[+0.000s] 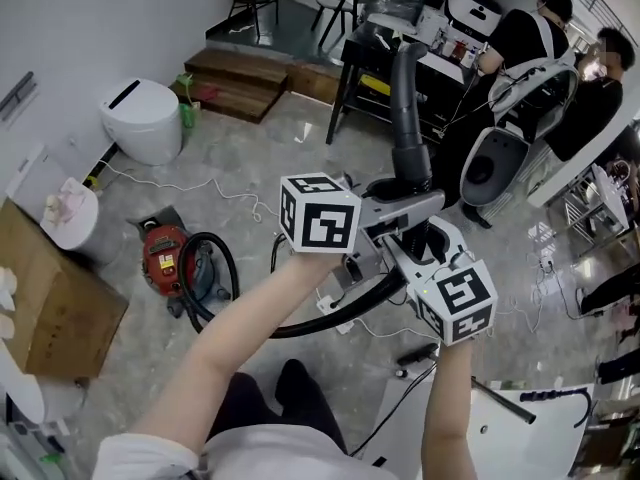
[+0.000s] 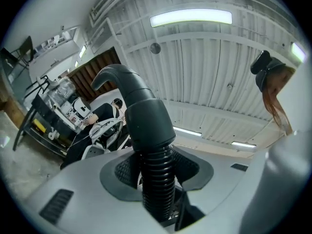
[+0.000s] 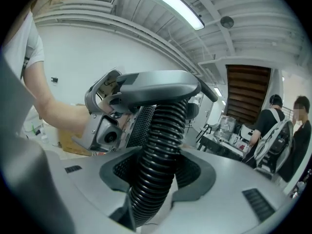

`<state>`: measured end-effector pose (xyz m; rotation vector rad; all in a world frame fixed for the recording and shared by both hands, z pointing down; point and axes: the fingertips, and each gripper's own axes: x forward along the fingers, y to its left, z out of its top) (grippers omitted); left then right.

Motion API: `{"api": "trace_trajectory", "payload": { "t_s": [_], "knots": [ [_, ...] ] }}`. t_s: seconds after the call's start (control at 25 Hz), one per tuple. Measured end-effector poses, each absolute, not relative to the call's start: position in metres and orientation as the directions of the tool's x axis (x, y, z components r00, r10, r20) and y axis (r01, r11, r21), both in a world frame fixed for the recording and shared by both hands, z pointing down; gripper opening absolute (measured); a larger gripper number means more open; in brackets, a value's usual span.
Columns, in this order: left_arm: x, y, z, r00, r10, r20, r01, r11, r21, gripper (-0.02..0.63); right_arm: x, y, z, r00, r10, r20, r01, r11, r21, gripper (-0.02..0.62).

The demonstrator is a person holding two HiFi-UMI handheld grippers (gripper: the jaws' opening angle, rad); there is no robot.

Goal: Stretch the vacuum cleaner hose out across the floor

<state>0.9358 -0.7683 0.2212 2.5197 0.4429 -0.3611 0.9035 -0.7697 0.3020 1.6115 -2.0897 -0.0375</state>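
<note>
The black ribbed vacuum hose (image 1: 300,325) runs from the red vacuum cleaner (image 1: 164,258) on the floor up to both grippers at the middle of the head view. Its smooth rigid end tube (image 1: 407,108) sticks up past them. My left gripper (image 1: 412,201) is shut on the hose (image 2: 158,179) just below the smooth cuff (image 2: 146,123). Right below it, my right gripper (image 1: 402,253) is shut on the ribbed part (image 3: 156,165), with the left gripper (image 3: 146,84) just above its jaws. Both grippers are held well above the floor.
A white bin (image 1: 145,118) and wooden steps (image 1: 240,78) lie at the back left, and a cardboard box (image 1: 55,308) at the left. A black table (image 1: 385,53), a white chair (image 1: 505,158) and two people (image 1: 530,38) stand at the back right. Cables (image 1: 200,183) cross the floor.
</note>
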Motion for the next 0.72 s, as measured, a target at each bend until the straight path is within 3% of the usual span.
{"api": "trace_trajectory", "payload": {
  "t_s": [0.52, 0.72],
  "knots": [
    [0.708, -0.665, 0.329, 0.954, 0.198, -0.226, 0.293, -0.779, 0.555, 0.172, 0.666, -0.661, 0.403, -0.225, -0.875, 0.429, -0.929, 0.326, 0.177, 0.193],
    [0.649, -0.622, 0.341, 0.96, 0.197, -0.2, 0.277, -0.779, 0.562, 0.172, 0.605, -0.618, 0.414, -0.241, -0.865, 0.439, -0.931, 0.334, 0.147, 0.192]
  ]
}}
